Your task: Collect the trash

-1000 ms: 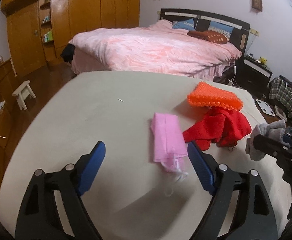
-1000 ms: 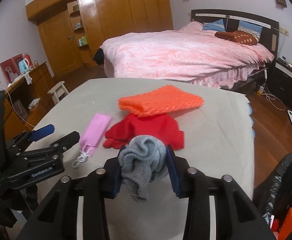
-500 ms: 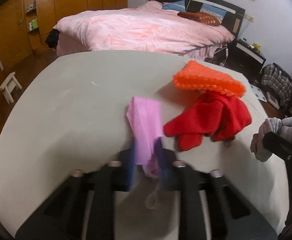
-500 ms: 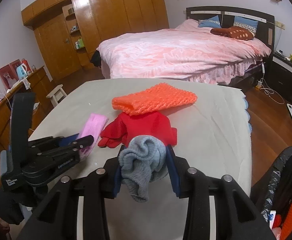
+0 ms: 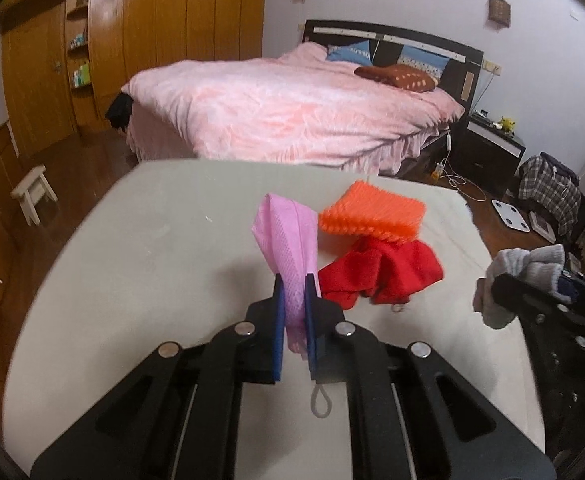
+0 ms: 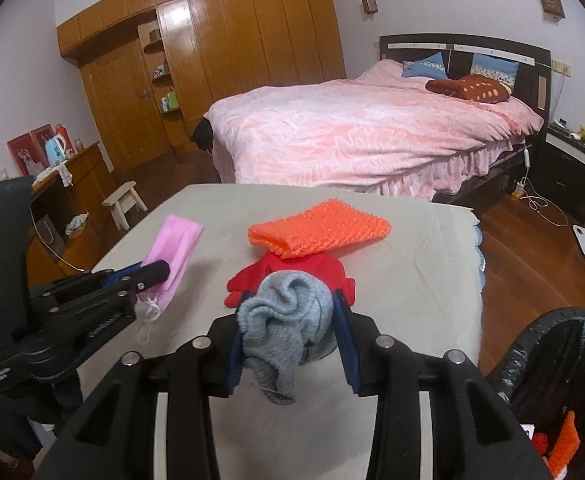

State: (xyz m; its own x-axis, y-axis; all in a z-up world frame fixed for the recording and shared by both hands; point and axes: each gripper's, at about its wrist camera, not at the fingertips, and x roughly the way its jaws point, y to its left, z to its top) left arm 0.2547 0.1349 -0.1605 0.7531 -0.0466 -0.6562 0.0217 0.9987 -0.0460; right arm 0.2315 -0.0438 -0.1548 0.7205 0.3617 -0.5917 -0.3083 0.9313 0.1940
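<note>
The pink face mask [image 5: 288, 240] is pinched at its lower end by the left gripper [image 5: 294, 312], whose fingers [image 5: 278, 320] are closing the last bit onto the thin fabric; most of the mask stands up above them, clear of the surface [image 5: 152, 240], with an ear loop [image 5: 320, 400] dangling below. The grey sock [image 6: 284, 320] is bunched between the fingers of the right gripper [image 6: 292, 344], which are clamped on it, held above the surface near its front edge. The likeliest trouble, as I judge it, is the mask sliding out: the hold is on a narrow strip of slick, light material, and a quick swing toward the bin could shake it free, or the hanging loop could catch on the gripper. The sock's loose tail could likewise snag the bin's rim. The red glove [image 5: 384, 276] and the orange knitted piece [image 5: 372, 212] lie touching each other on the surface, and are not yet collected. Only the right wrist view shows the black-lined bin [image 6: 548, 344] at lower right, with some orange and red things already inside; the left wrist view shows the grip on the mask from close up, and the plaid garment beside the bed.
</note>
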